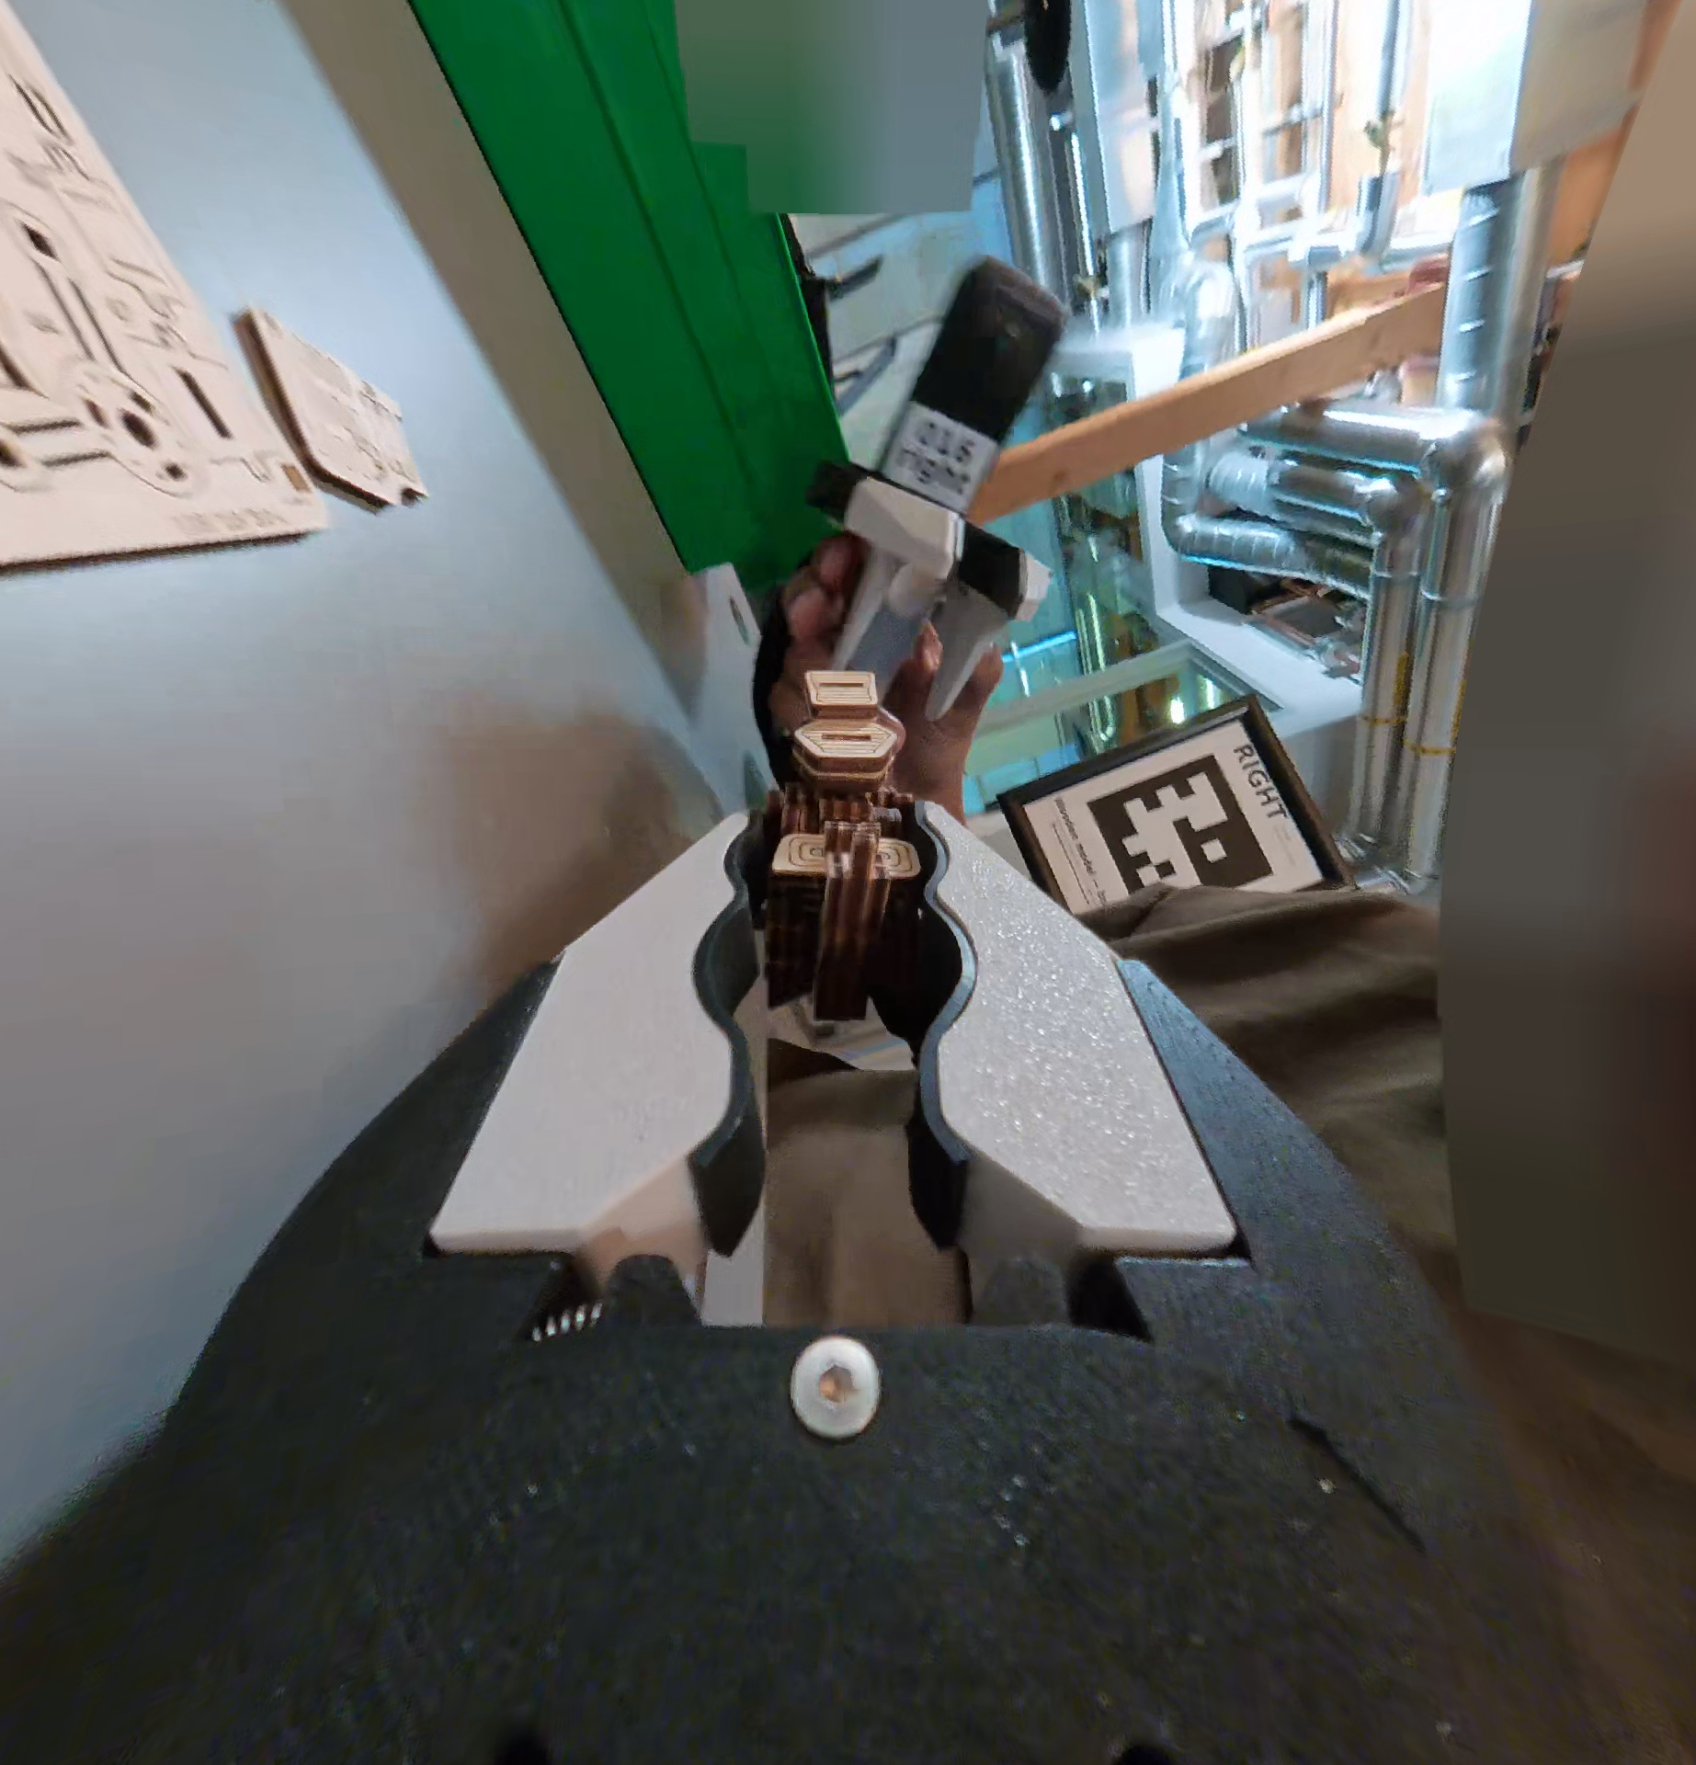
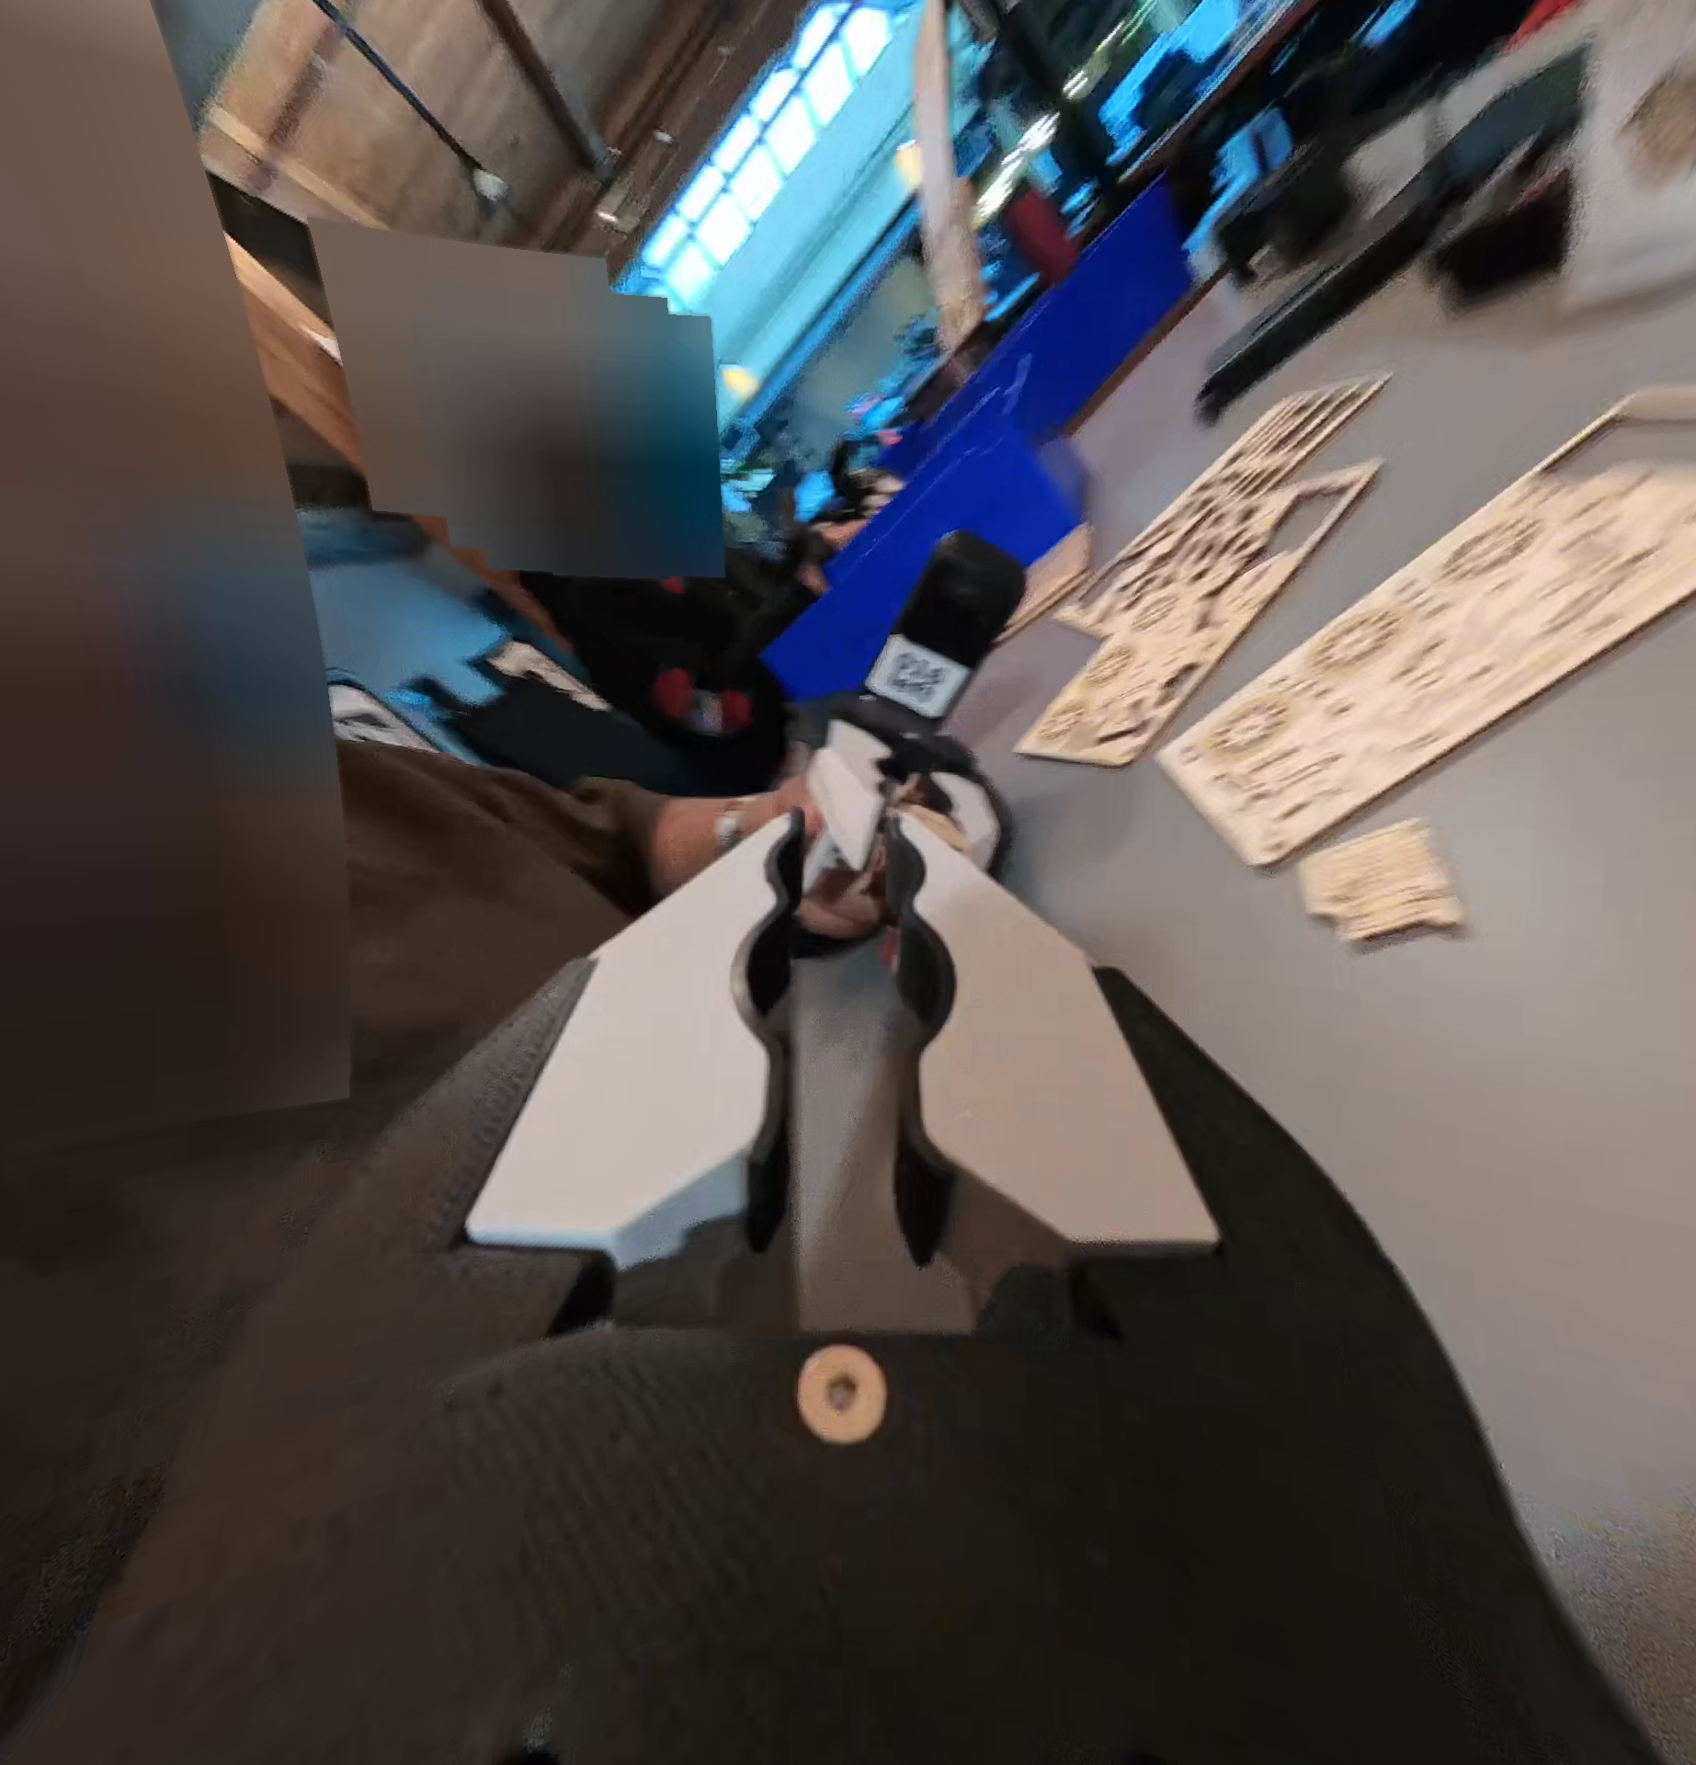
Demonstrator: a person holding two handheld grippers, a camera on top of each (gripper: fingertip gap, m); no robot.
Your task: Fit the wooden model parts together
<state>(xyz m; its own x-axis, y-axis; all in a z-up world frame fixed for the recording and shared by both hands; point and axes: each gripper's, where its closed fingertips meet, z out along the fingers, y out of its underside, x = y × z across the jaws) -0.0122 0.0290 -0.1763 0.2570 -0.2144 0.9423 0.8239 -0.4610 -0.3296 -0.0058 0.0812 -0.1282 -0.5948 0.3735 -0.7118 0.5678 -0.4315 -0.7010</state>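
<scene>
At frame centre, the left gripper (image 1: 839,864) clamps the wooden model (image 1: 839,917) upright, likely steadying it; the right gripper (image 1: 911,673), slightly parted and seemingly empty, hovers just above it.

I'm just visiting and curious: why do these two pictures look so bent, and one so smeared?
Left wrist view: wide-angle bending, but the wooden model in the left gripper is fairly sharp. Right wrist view: motion blur smears the wooden sheets and the background.
</scene>
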